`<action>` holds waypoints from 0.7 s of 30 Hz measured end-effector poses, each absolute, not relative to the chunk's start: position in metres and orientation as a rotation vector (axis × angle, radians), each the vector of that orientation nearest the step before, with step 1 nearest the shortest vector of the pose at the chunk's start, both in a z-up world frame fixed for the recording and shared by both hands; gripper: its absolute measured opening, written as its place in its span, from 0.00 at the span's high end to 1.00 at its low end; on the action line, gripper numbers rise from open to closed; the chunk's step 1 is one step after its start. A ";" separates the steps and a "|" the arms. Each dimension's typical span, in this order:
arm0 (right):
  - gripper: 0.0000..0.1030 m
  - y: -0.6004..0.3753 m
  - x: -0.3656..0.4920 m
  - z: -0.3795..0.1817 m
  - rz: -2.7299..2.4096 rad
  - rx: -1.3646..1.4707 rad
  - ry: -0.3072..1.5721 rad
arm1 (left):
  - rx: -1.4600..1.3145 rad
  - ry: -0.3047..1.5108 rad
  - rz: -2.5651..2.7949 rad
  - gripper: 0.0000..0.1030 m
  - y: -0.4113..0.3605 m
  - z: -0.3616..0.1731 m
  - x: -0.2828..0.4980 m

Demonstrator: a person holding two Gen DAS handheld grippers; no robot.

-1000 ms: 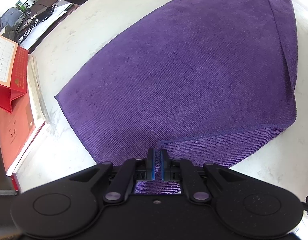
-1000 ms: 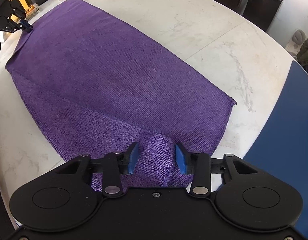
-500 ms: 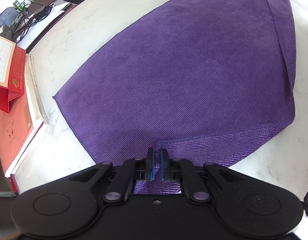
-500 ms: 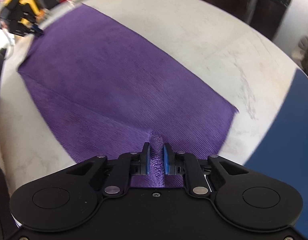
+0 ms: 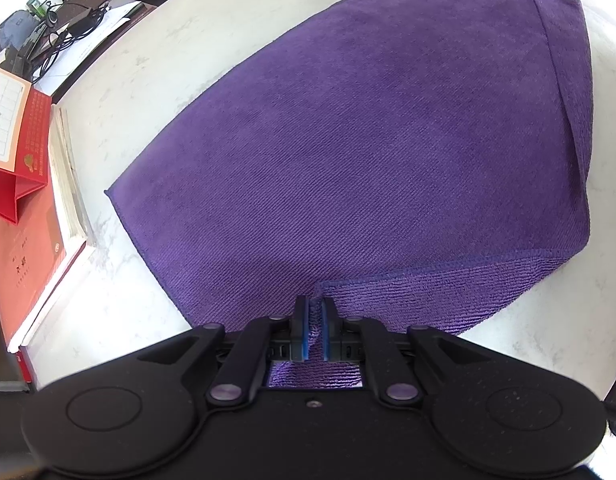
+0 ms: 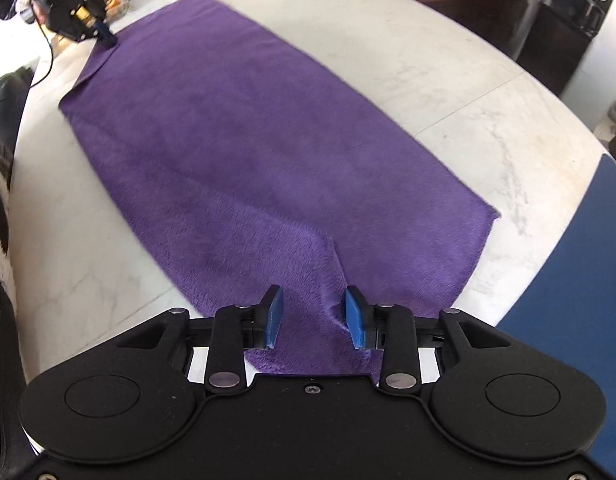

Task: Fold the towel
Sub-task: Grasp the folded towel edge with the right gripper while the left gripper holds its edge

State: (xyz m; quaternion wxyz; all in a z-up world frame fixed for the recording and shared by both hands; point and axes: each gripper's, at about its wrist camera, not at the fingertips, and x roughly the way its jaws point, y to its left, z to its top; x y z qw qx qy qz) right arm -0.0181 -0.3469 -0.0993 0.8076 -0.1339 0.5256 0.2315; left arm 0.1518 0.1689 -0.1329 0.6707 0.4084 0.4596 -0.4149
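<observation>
In the left wrist view, a red book (image 5: 24, 264) with a red calendar stand (image 5: 16, 136) on top lies at the far left on the white marble table (image 5: 120, 92), just beside the purple towel (image 5: 368, 152), which is spread flat across the tabletop. At the bottom centre the left gripper (image 5: 316, 328) has its blue pads pressed tight on a raised corner of the towel, where the near edge is turned over to show the coarser underside. In the right wrist view, that same gripper sits at the far upper left corner of the towel; the cloth runs down toward the right gripper (image 6: 314, 318), whose blue fingers (image 6: 274, 318) stand apart with a small pinched ridge of towel between them, unclamped. A blue panel (image 6: 580, 280) lies at the right edge
</observation>
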 end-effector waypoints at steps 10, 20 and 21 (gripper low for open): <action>0.80 -0.352 -0.001 -0.112 0.488 -0.269 1.139 | 0.915 1.032 -0.925 0.94 0.171 -0.134 0.150; 0.86 -0.350 0.006 -0.115 0.495 -0.265 1.158 | 0.914 1.040 -0.947 0.94 0.175 -0.133 0.148; 0.86 -0.349 0.008 -0.115 0.493 -0.268 1.162 | 0.923 1.040 -0.954 0.93 0.175 -0.132 0.148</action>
